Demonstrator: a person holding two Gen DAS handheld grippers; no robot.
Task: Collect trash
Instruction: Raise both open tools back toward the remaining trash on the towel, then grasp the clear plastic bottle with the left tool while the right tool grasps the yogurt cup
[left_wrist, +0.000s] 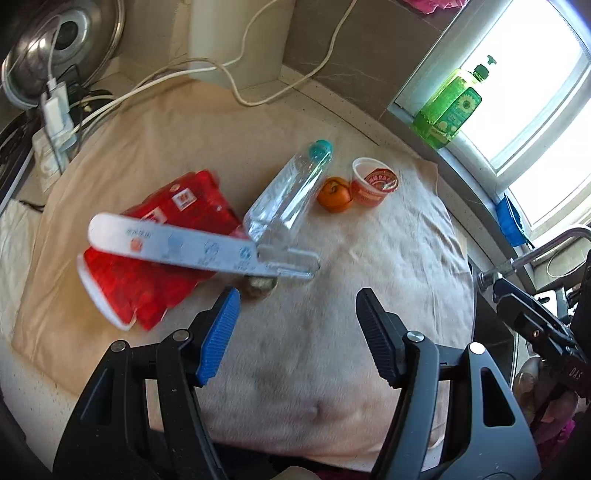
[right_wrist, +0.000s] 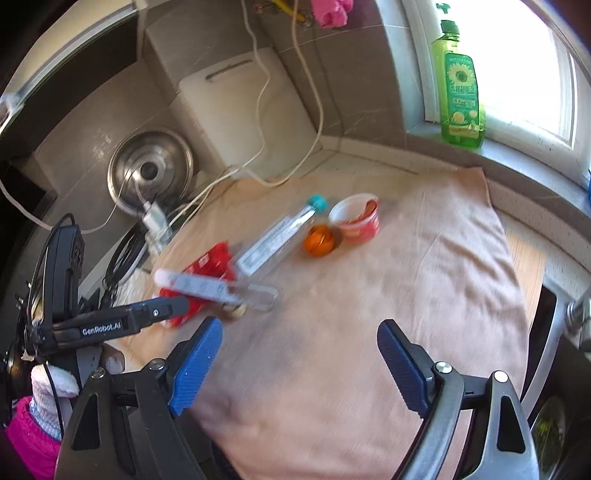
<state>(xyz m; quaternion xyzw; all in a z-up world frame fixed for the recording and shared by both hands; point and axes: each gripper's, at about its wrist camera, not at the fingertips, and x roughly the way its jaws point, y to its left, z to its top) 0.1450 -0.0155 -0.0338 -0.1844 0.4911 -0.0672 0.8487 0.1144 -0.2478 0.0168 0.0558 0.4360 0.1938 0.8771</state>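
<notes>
Left gripper (left_wrist: 297, 317) fingers wide apart, empty, over beige cloth (left_wrist: 369, 277) on table. Right gripper (right_wrist: 299, 352) fingers also wide, empty. Ahead: white toothpaste tube (left_wrist: 177, 247) atop red plastic wrapper (left_wrist: 155, 266), touching clear plastic bottle (left_wrist: 288, 195). Beside bottle: orange fruit (left_wrist: 334, 194), red paper cup (left_wrist: 373, 182).

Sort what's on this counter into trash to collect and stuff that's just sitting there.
Trash to collect: clear plastic bottle, red wrapper, white tube package, red cup, orange peel.

Just lying about: green soap bottle, pot lid, cables, cloth.
</notes>
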